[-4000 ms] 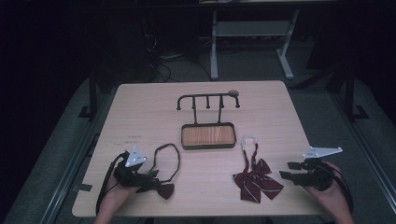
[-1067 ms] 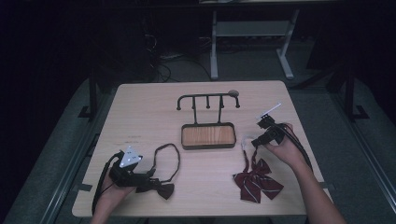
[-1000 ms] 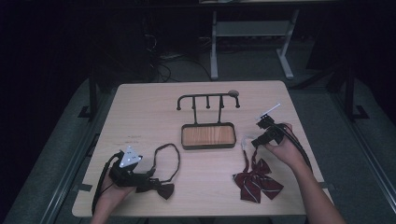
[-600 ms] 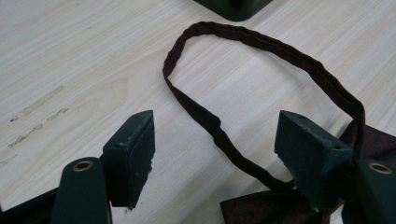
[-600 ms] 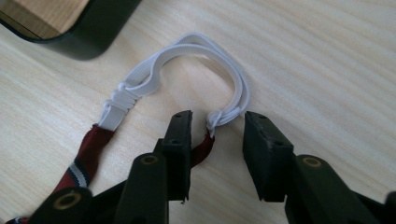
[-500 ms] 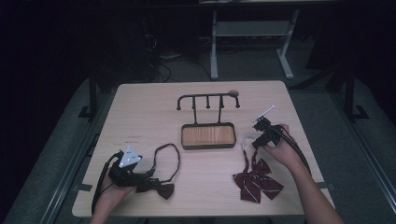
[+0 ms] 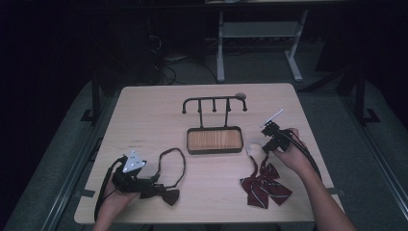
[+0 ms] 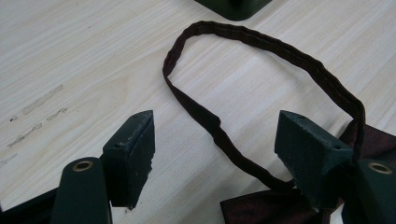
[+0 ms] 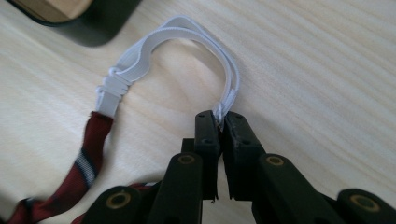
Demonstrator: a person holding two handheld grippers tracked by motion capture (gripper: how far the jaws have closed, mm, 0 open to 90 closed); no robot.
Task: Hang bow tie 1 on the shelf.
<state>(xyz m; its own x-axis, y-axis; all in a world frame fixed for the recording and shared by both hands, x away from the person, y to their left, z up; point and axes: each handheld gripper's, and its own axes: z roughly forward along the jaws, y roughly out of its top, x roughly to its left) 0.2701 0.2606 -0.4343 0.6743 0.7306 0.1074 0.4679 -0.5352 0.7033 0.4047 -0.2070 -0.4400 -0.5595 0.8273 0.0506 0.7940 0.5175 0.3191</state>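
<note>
The right gripper (image 9: 219, 123) has just been closing and its jaws now pinch the white elastic loop (image 9: 187, 32) of the red striped bow tie (image 7: 263, 185), which lies on the table (image 7: 154, 115) near the person's right side, just in front of the wooden tray (image 7: 214, 140) that carries the hook rack (image 7: 214, 102). The bite sits at the very tips, on one side of the loop — thin purchase, so the likely next lift should be slow and straight up, watching that the band does not slide out. Judging by the rack behind the tray, the loop is meant for one of its hooks; keeping the loop hanging open below the jaws, with the bow's weight pulling it taut, would make threading it over a hook easier. The left gripper (image 8: 217, 149) rests with its jaws spread wide and nothing clamped, the strap of the dark bow tie (image 7: 166, 195) lying on the wood between them — it should stay put, or pin that tie, so the two straps cannot tangle as the red one travels toward the rack
</note>
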